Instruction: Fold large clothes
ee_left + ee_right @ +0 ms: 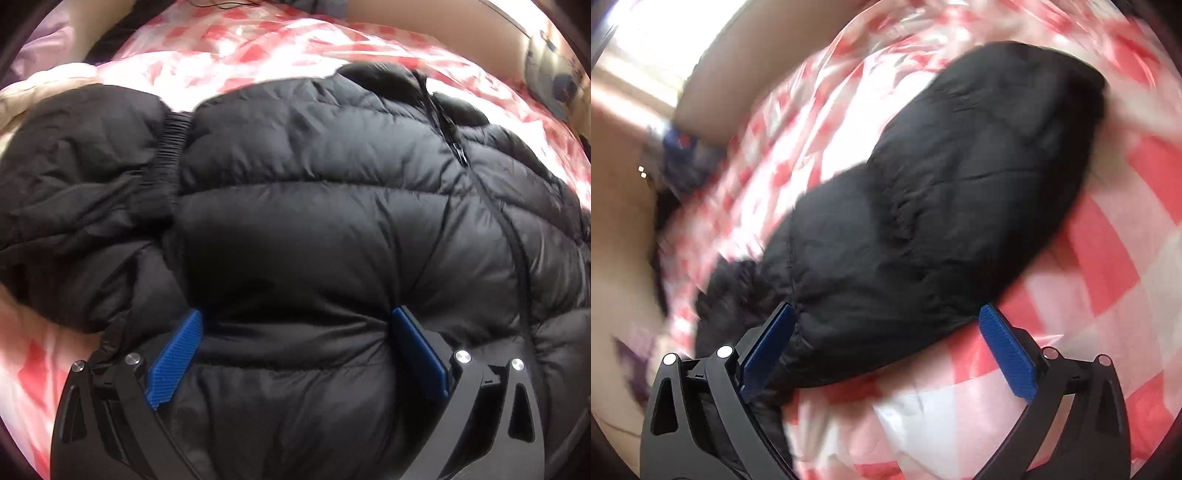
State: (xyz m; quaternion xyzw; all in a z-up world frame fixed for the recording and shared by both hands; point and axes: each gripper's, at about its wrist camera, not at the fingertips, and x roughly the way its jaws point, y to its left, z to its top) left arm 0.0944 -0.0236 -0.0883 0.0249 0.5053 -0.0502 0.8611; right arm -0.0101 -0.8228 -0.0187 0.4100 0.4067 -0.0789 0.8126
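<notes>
**Between both sets of blue pads: a black puffer jacket on the checked bedcover**

On my left gripper (297, 325) I see the jaws spread wide, with the black puffer jacket (314, 206) bulging up between the two blue pads (177, 354). Both pads press against the quilted fabric, one on each side of a puffed section, so the jacket sits squarely in the gap, but the jaws are not closed down on it. Left of the pads, a sleeve (81, 177) lies folded across the body of the jacket, its ribbed elastic cuff (171, 162) resting near the middle of the view. Further right, the zipper (454, 144) runs diagonally down the jacket front. Around the jacket I can make out the red-and-white checked bedcover (229, 48).

From my right gripper (886, 325), the picture is blurred, yet its jaws also stand wide apart. The left blue pad (768, 343) touches the edge of the jacket (942, 192), which bunches against it and drops below the finger. The right pad (1006, 350) lies apart from the jacket, over the bare checked bedcover (1108, 258). So the jacket's near end fills only the left part of the gap, and the rest of the garment stretches away up and to the right. I cannot tell which part of the jacket this end is.
</notes>
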